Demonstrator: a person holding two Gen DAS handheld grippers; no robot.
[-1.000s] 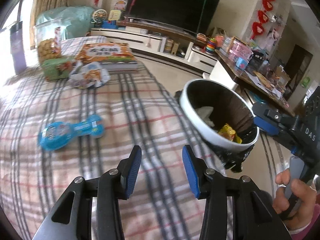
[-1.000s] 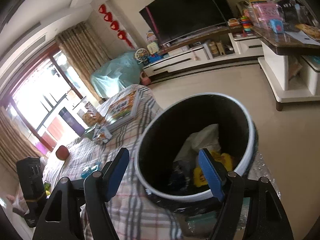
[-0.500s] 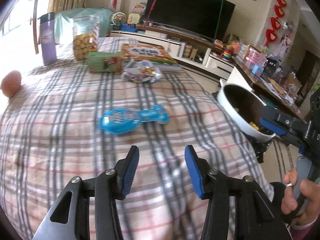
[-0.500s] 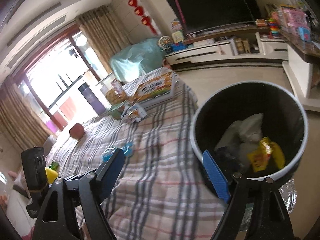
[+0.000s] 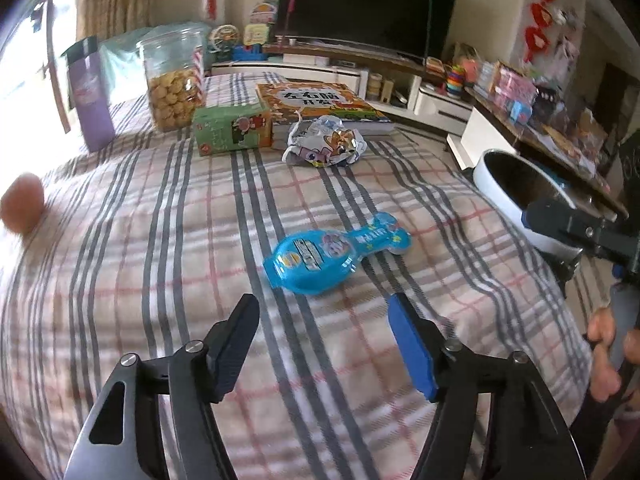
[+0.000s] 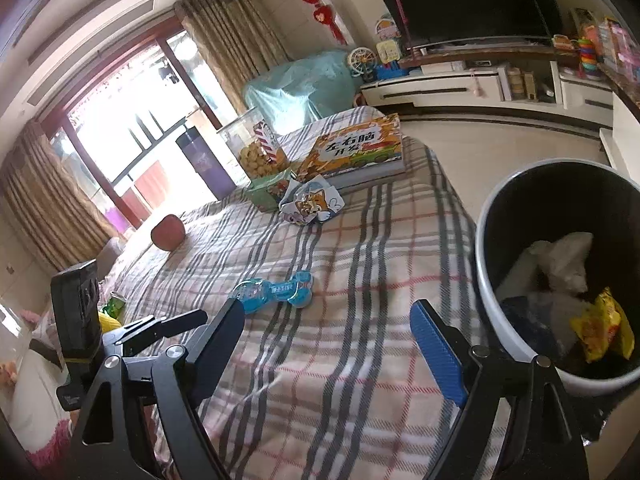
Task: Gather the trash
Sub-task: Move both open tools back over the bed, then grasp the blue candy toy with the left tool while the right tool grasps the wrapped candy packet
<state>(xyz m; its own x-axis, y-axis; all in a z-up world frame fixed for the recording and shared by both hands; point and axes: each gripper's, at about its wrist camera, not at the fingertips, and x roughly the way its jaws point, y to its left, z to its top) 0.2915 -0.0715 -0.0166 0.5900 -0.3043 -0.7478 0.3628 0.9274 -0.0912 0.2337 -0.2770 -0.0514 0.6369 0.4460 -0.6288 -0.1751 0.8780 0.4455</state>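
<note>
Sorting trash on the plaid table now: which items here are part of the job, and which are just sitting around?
Job:
- blue plastic package, nearest the left gripper, whose jaws are opening, empty
- crumpled wrapper
- trash bin

Just lying about:
- picture book
- green box
- cookie jar
- purple bottle
- apple

Plaid-covered table, blue wrapper, crumpled wrapper

You have a plaid tabletop carrying a cookie jar, a green box, a book, a purple bottle and an apple. Beyond stands a TV.
</note>
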